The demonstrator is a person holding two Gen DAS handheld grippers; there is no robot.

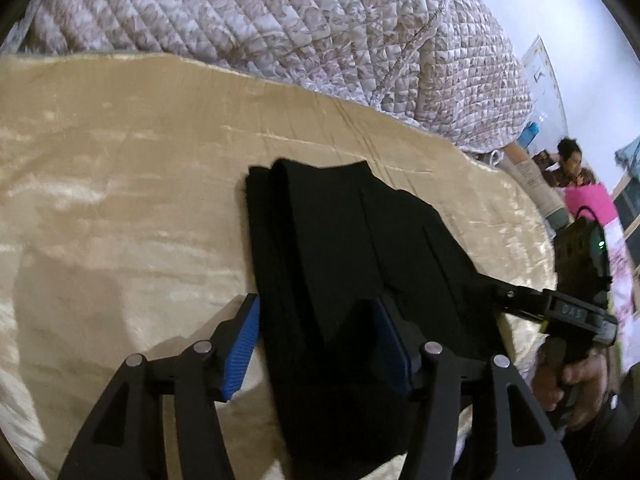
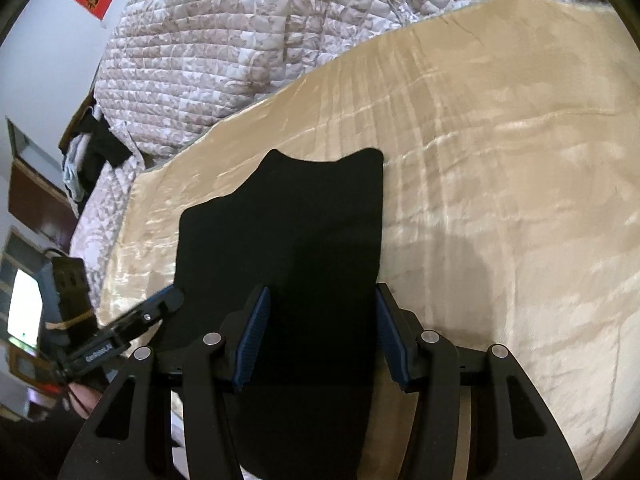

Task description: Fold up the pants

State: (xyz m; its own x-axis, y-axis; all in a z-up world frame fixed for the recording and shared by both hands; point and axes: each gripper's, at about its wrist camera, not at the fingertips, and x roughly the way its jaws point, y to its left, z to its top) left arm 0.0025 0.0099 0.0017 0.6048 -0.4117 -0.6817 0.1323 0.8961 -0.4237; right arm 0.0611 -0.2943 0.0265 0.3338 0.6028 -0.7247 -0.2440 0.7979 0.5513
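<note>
Black pants [image 1: 352,248] lie folded lengthwise on a tan plush blanket [image 1: 120,184]; they also show in the right wrist view [image 2: 296,232]. My left gripper [image 1: 320,340] is open, its blue-padded fingers [image 1: 242,348] straddling the near end of the pants just above them. My right gripper [image 2: 322,334] is open over the pants' other side, its fingers [image 2: 252,340] spread across the cloth. The right gripper also shows in the left wrist view [image 1: 496,292], at the pants' right edge; the left gripper shows in the right wrist view [image 2: 168,300].
A quilted patterned bedcover [image 1: 320,28] is piled behind the blanket. A seated person [image 1: 568,164] and pink cloth [image 1: 592,200] are at the far right. Dark clothes [image 2: 96,152] lie at the bed's left edge beside wooden furniture [image 2: 36,192].
</note>
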